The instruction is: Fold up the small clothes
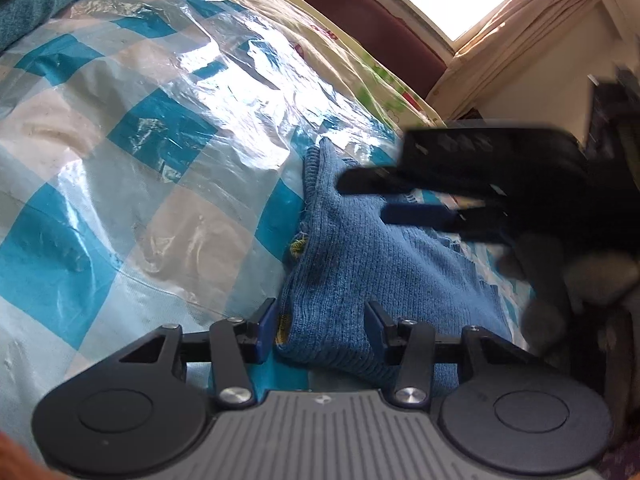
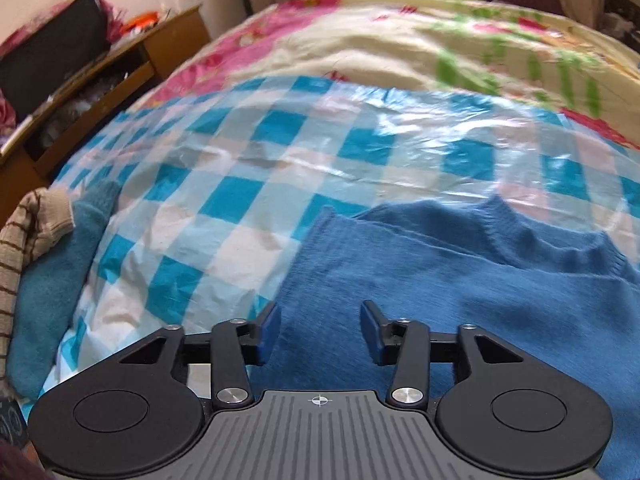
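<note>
1. Blue knit sweater [image 2: 460, 280] lies on a bed [image 2: 360, 52], on top of a blue-and-white checked sheet [image 2: 240, 200] covered w/ clear plastic; it fills the lower right of the right wrist view, neckline toward the upper right.
2. Left gripper [image 1: 322, 330], bottom centre of the left wrist view: a bunched fold of the sweater [image 1: 360, 264] sits between its fingers. The left pad looks to touch the knit; on the right I can't tell if the pad presses.
3. Right gripper [image 2: 320, 332]: fingers apart, nothing clamped, hovering over the sweater (picture is motion-blurred).
4. In the left wrist view the right gripper [image 1: 384, 200] enters from the right edge, blurred, fingers spread above the sweater's upper part.
5. Teal garment [image 2: 48, 280] and a striped beige one [image 2: 24, 240] lie at the left edge of the right wrist view, apart from the sweater.
6. Floral blanket [image 2: 440, 40] lies across the top of the frame.
</note>
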Tool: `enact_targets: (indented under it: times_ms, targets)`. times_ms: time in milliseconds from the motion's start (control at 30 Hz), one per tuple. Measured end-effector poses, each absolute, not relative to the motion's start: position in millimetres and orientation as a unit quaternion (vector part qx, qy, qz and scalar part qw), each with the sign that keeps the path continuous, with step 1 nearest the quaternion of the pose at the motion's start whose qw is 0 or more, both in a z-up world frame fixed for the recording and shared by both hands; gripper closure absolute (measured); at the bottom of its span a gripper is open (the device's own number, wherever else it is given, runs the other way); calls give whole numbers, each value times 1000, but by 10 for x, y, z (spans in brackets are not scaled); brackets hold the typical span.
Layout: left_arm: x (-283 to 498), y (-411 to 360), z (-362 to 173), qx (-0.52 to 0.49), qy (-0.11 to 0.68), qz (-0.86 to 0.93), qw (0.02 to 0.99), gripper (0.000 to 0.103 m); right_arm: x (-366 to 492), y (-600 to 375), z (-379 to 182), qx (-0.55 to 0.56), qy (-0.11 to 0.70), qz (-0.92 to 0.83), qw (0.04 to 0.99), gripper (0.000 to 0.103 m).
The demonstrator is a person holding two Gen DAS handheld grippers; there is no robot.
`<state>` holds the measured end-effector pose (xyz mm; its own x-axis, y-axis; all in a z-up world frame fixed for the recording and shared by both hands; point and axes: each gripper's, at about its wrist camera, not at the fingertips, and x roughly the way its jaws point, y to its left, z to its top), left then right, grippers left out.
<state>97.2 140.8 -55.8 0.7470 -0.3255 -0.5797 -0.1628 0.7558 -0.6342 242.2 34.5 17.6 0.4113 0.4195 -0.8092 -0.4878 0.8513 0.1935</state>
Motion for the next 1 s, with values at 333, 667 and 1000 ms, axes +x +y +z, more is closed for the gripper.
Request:
enact_targets:
  times_ms: [333,667,1000]
  targets:
    - [969,1408,-590,-359,354,-54,862,52,2718,997,-108,-159,517,229,809,45]
    - [1003,1192,-569,-310,353,-50,881,35,2729,763,-185,-187,507,216,813,66]
    - [1029,1111,-501,-306,363,-31,880,74,2665,308,46,-69,499,258,825,87]
